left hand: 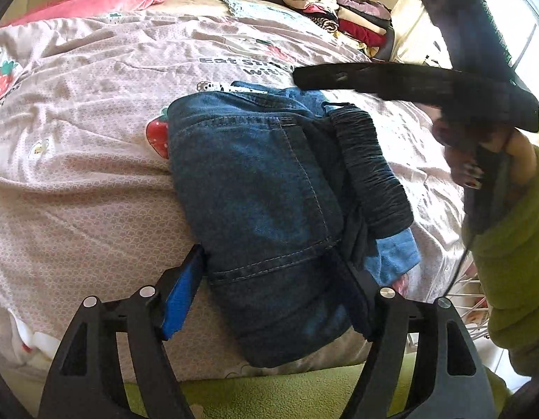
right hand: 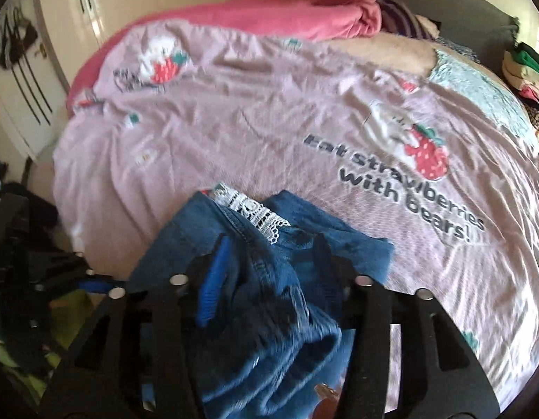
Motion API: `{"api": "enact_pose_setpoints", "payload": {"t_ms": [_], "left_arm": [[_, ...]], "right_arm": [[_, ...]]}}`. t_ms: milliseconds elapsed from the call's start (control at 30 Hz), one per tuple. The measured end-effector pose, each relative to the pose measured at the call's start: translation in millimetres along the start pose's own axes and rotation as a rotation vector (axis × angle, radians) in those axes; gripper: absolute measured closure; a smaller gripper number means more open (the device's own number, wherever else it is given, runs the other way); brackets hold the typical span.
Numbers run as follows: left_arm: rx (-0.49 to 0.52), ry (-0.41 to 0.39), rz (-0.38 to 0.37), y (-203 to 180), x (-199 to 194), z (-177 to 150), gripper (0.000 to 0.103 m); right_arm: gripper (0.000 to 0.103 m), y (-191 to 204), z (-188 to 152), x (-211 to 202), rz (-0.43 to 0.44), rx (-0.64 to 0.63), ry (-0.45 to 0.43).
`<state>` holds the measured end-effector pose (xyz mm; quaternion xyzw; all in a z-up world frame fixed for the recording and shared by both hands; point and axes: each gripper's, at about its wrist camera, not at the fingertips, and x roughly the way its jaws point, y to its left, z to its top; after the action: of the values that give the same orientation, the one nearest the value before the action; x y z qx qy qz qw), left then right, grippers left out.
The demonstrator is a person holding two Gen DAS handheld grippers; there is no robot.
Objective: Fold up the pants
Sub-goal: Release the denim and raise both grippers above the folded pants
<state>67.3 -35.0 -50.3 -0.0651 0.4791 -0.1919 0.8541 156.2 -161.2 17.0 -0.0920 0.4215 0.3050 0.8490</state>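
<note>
Broadly, the pale pink printed bedsheet [left hand: 95, 111] covers a wide bed, wrinkled and bare across most of its far and left stretches, so open room lies beyond and to the left of the folded blue denim pants [left hand: 262, 188]. Along the far edge sit a rumpled pink blanket [right hand: 269, 17] and, toward the right corner, a stack of folded mixed-colour clothes [left hand: 339, 10]. The pants lie at the near edge of the bed, close to the drop, folded into a thick bundle; in the left wrist view their long axis runs from the near edge up toward the far side, with a dark ribbed elastic waistband [left hand: 367, 171] along the right flank and a strip of white lace [right hand: 255, 213] at the far end. On the sheet, dark lettering reads "Eat strawberries with bears!" [right hand: 402, 188] beside a red strawberry print [right hand: 429, 155].

The left gripper [left hand: 276, 276] stands wide, its blue-padded finger clear of the bundle's left edge and the other finger at the right edge, not pressing. The right gripper [right hand: 272, 269] straddles a raised fold of denim; the view is blurred, so whether its pads grip the fabric cannot be told. A green sleeve [left hand: 513, 244] shows at the right.
</note>
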Motion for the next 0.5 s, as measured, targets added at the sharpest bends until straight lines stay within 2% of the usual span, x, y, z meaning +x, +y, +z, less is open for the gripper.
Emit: {"api": "enact_pose_setpoints", "payload": {"t_ms": [100, 167, 233, 500], "left_arm": [[0.005, -0.009, 0.001, -3, -4, 1, 0.027], [0.011, -0.018, 0.003, -5, -8, 2, 0.025], [0.016, -0.028, 0.009, -7, -11, 3, 0.023], [0.02, -0.062, 0.028, -10, -25, 6, 0.018]], "right_arm": [[0.05, -1, -3, -22, 0.014, 0.037, -0.058], [0.038, -1, -6, -34, 0.017, 0.057, -0.091], [0.034, -1, -9, -47, 0.02, 0.079, -0.124], [0.027, -4, -24, -81, -0.02, 0.098, -0.188]]}}
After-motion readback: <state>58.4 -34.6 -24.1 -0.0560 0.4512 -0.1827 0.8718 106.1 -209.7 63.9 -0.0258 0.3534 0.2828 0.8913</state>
